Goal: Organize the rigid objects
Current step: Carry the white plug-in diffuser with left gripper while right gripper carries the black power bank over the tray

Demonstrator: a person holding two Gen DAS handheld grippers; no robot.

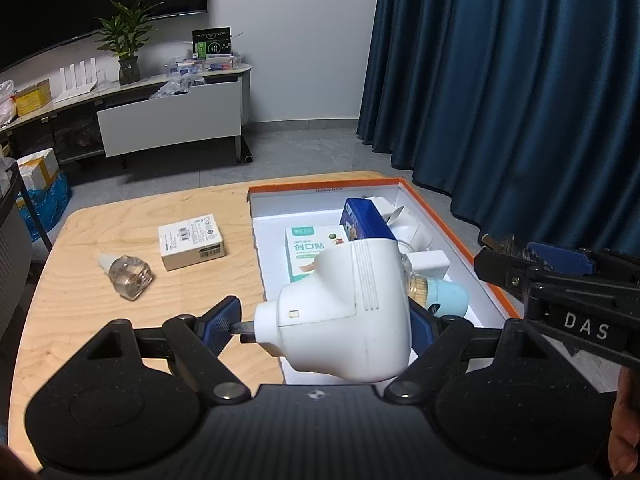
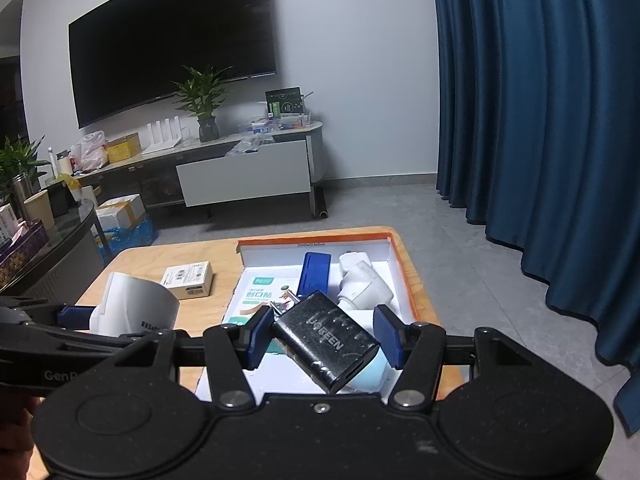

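My left gripper [image 1: 324, 320] is shut on a white plug-in device [image 1: 344, 312], held above the near left edge of the orange-rimmed white box [image 1: 472, 248]; the device also shows in the right wrist view [image 2: 136, 304]. My right gripper [image 2: 324, 336] is shut on a black UGREEN charger [image 2: 328, 340], held over the box [image 2: 400, 256]. In the box lie a green-and-white plaster box [image 1: 304, 252], a blue case [image 1: 364, 220], a white camera-like device [image 2: 364, 288] and a light blue toothpick holder [image 1: 444, 296].
On the wooden table [image 1: 80, 320] left of the box lie a small white carton [image 1: 192, 242] and a clear glass bottle [image 1: 128, 274]. Blue curtains [image 1: 520, 80] hang at the right. A TV stand [image 1: 168, 116] is across the room.
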